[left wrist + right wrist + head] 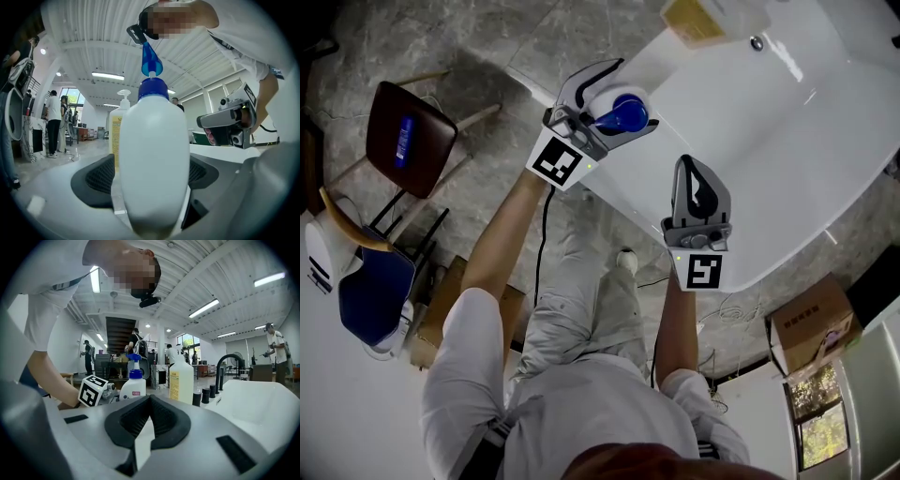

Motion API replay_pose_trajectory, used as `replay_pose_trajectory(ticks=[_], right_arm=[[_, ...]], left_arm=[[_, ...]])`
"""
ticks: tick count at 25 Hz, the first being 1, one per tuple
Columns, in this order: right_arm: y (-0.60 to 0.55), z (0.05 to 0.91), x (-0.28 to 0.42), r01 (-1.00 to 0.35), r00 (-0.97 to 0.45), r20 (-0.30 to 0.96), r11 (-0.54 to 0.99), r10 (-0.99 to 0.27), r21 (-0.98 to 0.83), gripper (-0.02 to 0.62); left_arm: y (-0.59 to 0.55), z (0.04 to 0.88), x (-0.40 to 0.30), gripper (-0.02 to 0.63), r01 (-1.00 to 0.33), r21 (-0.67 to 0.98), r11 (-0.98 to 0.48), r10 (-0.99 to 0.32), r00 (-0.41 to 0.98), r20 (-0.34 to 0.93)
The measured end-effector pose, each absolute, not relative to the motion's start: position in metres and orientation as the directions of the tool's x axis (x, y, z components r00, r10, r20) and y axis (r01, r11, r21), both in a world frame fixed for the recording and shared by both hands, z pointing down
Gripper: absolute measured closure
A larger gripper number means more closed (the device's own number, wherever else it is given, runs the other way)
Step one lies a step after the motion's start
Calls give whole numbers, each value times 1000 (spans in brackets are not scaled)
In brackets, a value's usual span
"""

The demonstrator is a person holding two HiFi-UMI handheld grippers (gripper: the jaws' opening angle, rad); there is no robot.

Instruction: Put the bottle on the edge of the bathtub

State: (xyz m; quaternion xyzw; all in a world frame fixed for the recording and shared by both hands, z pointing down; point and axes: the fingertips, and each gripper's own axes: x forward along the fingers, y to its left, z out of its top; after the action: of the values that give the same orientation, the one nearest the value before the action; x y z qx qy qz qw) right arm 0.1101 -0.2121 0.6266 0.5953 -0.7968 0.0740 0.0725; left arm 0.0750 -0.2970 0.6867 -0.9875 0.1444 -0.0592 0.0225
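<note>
A white spray bottle [623,112] with a blue trigger cap stands upright on the near corner of the white bathtub [630,183] rim. My left gripper [617,101] has it between its jaws. In the left gripper view the bottle [154,159] fills the middle, and the black pads [96,176] stand wide on either side with a thin gap, not pressing. My right gripper [687,169] hovers over the tub's front rim to the right, its pads [136,416] closed together on nothing. From there I see the bottle [133,385] beside the left gripper's marker cube [91,390].
A pump bottle with a yellow label [182,379] stands further along the rim, then a black faucet [229,364] and knobs. On the floor are a dark chair [408,141] at the left and a cardboard box [811,323] at the right. People stand in the background.
</note>
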Motion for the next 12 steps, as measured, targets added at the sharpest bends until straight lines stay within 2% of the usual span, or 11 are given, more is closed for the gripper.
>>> replay_pose_trajectory(ticks=[4, 12], right_arm=[[-205, 617, 109, -958, -284, 227, 286, -932, -26, 594], [-197, 583, 116, -963, -267, 238, 269, -934, -22, 594]], left_arm=[[-300, 683, 72, 146, -289, -70, -955, -295, 948, 119], [-302, 655, 63, 161, -341, -74, -937, -348, 928, 133]])
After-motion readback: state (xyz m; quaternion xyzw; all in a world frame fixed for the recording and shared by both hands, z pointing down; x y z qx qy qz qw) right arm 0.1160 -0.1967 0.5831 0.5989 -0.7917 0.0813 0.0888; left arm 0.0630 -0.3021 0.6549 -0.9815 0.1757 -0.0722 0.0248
